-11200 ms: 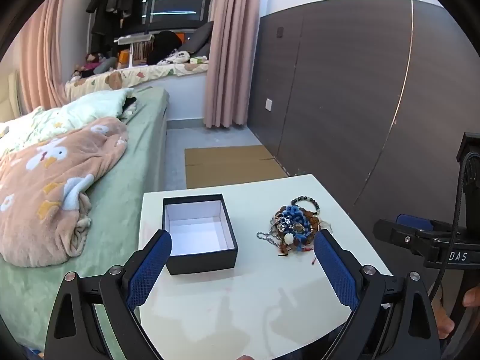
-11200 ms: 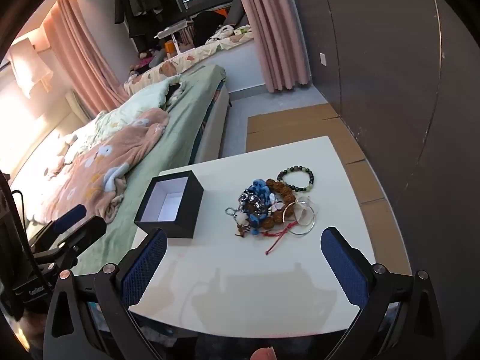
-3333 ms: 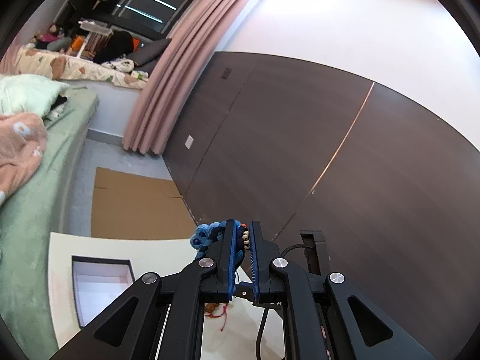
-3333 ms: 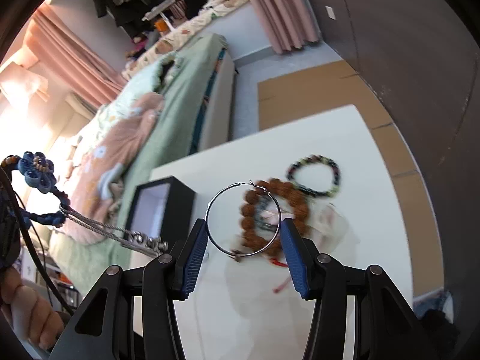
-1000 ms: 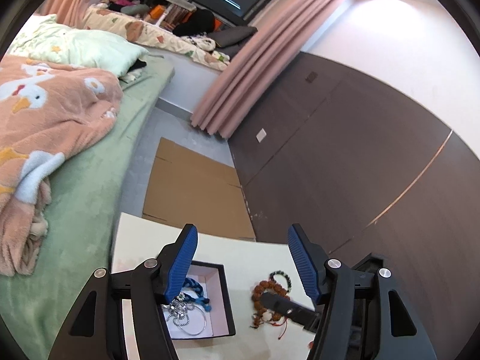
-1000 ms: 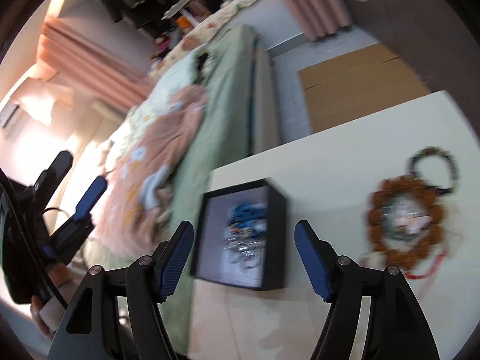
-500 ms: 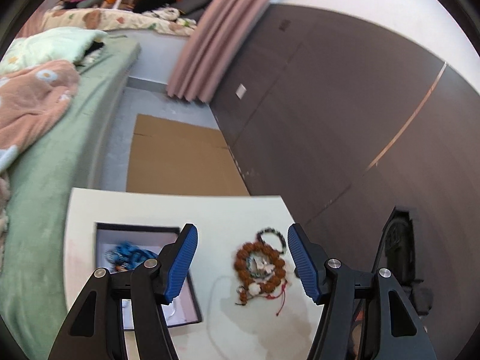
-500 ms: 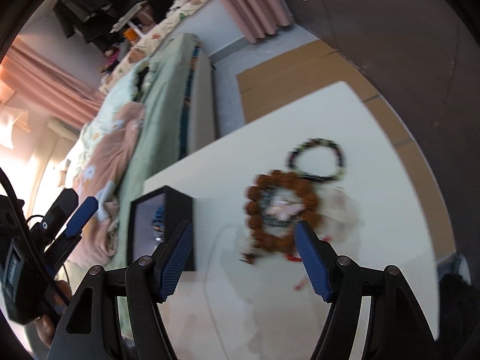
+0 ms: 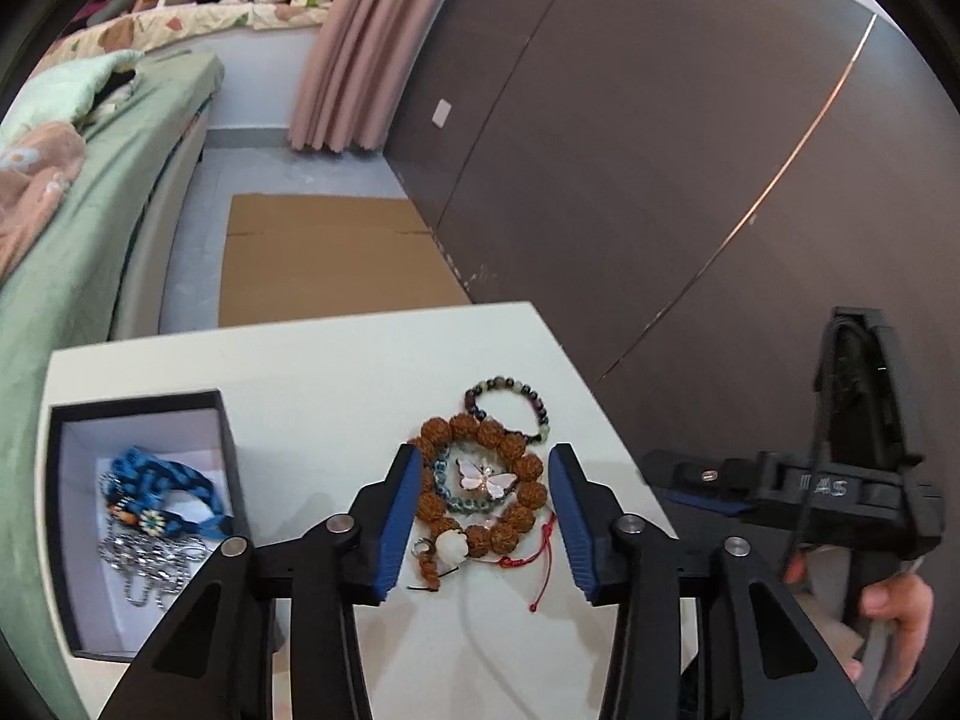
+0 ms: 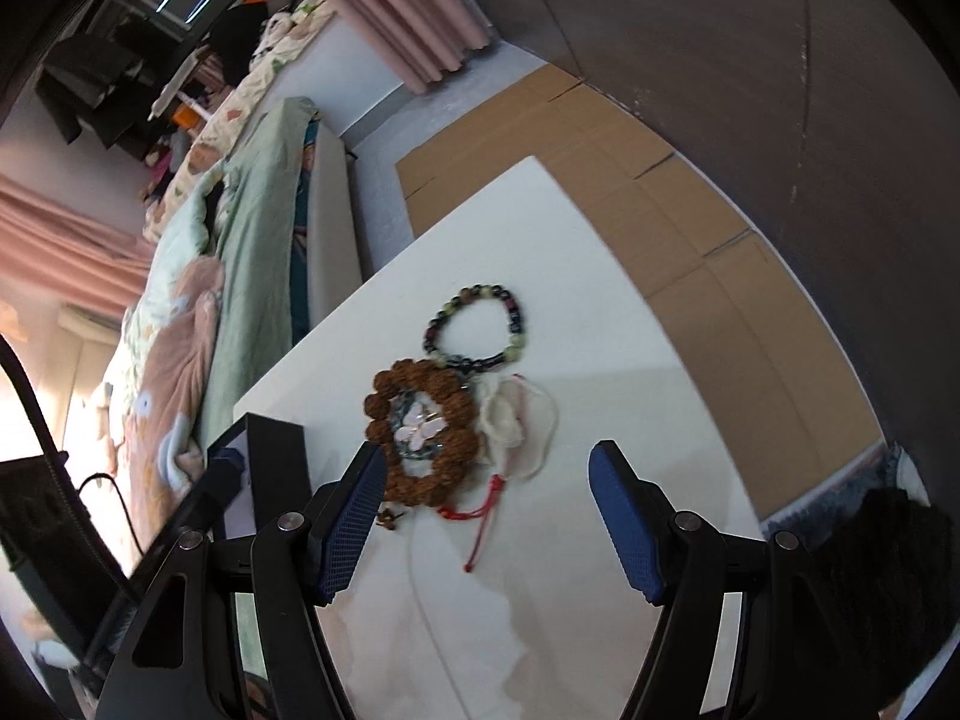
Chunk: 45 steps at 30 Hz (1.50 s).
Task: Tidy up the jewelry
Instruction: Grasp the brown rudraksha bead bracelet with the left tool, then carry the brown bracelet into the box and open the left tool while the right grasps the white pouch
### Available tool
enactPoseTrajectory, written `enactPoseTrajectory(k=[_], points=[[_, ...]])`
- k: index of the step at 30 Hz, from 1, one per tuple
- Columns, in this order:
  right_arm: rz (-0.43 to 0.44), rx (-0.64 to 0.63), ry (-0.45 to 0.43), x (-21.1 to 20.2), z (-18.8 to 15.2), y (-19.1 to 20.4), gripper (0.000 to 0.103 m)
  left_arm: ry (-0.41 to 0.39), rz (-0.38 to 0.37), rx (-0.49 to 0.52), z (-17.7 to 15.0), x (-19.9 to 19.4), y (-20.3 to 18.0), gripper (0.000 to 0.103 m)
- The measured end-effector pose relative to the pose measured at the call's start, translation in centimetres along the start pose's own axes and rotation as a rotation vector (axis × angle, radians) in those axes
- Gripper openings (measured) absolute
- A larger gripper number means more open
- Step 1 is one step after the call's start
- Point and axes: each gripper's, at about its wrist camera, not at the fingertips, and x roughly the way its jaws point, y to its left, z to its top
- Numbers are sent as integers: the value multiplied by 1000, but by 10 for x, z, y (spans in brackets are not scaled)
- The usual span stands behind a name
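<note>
Bed (image 9: 78,228) lay beside white worktop (image 9: 312,372). Black box (image 9: 57,540) on worktop's left held blue braided cord (image 9: 162,480) and silver chain (image 9: 150,558). Brown bead bracelet (image 9: 480,492), ringing a butterfly pendant (image 9: 485,476), lay right of box, touching dark bead bracelet (image 9: 507,411). Left gripper (image 9: 483,525) above it, jaws closing, nothing gripped. Right gripper (image 10: 486,531) jaws wide, empty; its lettering unreadable.

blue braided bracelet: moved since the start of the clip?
Yes. The blue braided bracelet left the pile on the white table and now lies inside the black box, left of the brown bead bracelet.
</note>
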Motion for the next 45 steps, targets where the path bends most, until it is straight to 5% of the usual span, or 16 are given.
enactPoseTrajectory(k=[5, 25, 28, 31, 45], points=[[-17, 17, -9, -3, 2, -11, 70, 36, 38, 6, -1, 24, -3, 36], [-49, 14, 14, 9, 5, -19, 69, 105, 202, 6, -4, 85, 8, 35], [-58, 5, 26, 15, 5, -17, 69, 113, 218, 14, -7, 89, 10, 28], [-71, -2, 45, 24, 4, -15, 64, 126, 193, -8, -6, 87, 13, 20], [-119, -58, 81, 52, 3, 2, 53, 36, 69, -32, 9, 35, 3, 19]])
